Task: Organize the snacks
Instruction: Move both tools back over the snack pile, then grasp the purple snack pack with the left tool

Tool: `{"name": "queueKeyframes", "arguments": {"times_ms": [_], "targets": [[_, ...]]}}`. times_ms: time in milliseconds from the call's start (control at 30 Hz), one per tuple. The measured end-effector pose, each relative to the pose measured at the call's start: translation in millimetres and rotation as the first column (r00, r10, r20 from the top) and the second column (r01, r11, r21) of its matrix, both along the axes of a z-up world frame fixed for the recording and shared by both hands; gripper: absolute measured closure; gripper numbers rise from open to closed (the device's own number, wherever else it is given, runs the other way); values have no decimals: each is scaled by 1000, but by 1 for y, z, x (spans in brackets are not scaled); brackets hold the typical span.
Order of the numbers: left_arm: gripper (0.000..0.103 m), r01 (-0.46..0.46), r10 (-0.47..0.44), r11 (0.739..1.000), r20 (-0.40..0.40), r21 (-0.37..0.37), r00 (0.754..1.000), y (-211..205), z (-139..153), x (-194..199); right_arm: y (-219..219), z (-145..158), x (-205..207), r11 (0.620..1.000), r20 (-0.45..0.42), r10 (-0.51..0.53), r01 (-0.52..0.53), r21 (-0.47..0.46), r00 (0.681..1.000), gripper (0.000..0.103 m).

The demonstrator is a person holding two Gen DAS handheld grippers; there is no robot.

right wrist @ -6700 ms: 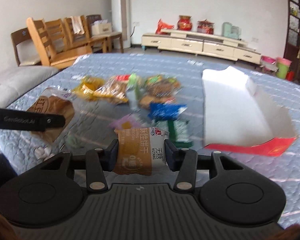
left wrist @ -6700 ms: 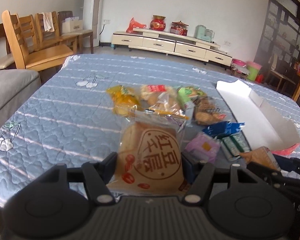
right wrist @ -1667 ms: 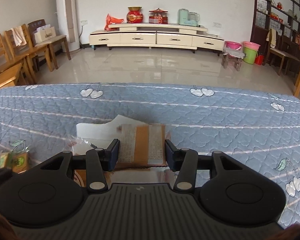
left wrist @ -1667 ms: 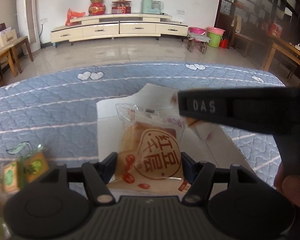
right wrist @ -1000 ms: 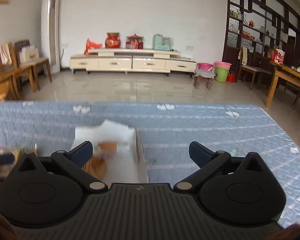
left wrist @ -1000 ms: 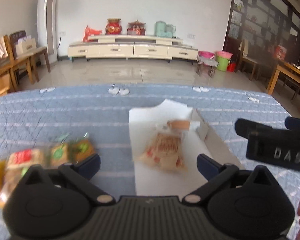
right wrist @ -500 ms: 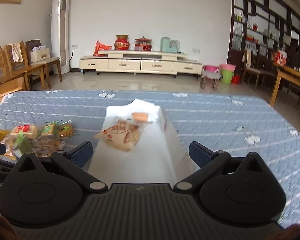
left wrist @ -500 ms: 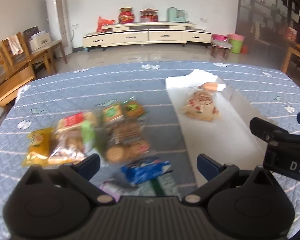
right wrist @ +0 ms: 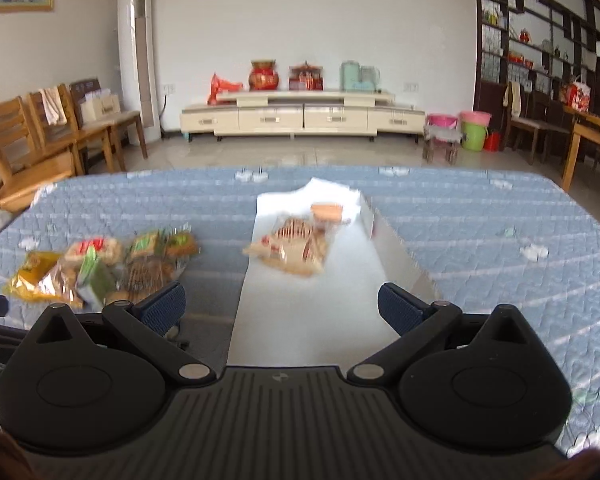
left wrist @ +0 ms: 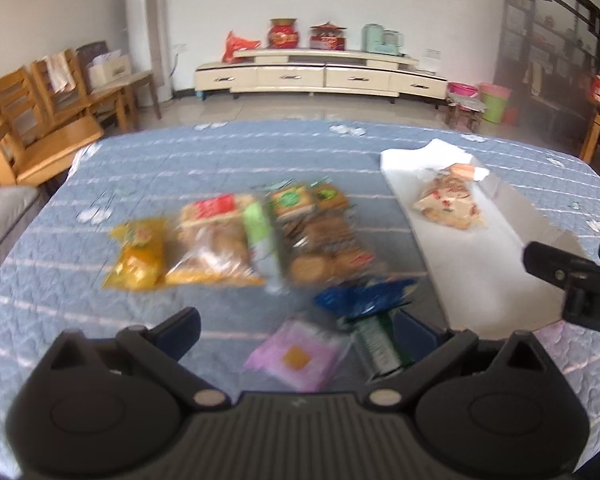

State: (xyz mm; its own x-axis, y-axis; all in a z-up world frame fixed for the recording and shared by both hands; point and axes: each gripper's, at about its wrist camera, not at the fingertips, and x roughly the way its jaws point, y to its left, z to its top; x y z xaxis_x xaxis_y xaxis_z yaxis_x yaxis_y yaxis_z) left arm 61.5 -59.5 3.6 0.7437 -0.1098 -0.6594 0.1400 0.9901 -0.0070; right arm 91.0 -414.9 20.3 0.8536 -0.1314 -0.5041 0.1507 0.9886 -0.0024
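Observation:
A white cardboard tray (left wrist: 480, 276) (right wrist: 320, 312) lies on the blue quilted table. In it rest a red-printed bread bag (left wrist: 446, 202) (right wrist: 296, 248) and, behind it, a small tan biscuit pack (right wrist: 327, 212). Left of the tray sit several loose snacks: a yellow bag (left wrist: 138, 254), a clear bag of buns (left wrist: 214, 240), cookie packs (left wrist: 320, 240), a blue wrapper (left wrist: 360, 298), a green pack (left wrist: 378, 344) and a purple packet (left wrist: 298, 354). My left gripper (left wrist: 298, 330) hangs open over the purple packet. My right gripper (right wrist: 282, 306) is open above the tray's near end.
Wooden chairs (right wrist: 28, 148) stand past the table's left edge and a grey cushion (left wrist: 4, 216) lies at the left. A cream TV cabinet (right wrist: 300, 114) lines the far wall. Plastic buckets (right wrist: 474, 130) and a wooden table (right wrist: 592, 140) are at the far right.
Both grippers let go of their snacks into the tray about a second ago and opened. Since then both have pulled back, the left one swinging over the loose snack pile.

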Motion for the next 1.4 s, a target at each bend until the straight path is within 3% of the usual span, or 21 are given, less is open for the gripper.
{"name": "queueKeyframes", "arguments": {"times_ms": [433, 733, 1400], "targets": [[1, -48, 46, 998, -63, -37, 997, 35, -23, -4, 13, -26, -5, 998, -78, 68, -68, 12, 995, 0], [1, -23, 19, 999, -90, -45, 996, 28, -32, 0, 14, -33, -2, 996, -107, 90, -87, 29, 990, 0], [1, 62, -60, 998, -116, 12, 991, 8, -51, 9, 11, -37, 1, 994, -136, 107, -102, 49, 985, 0]]}}
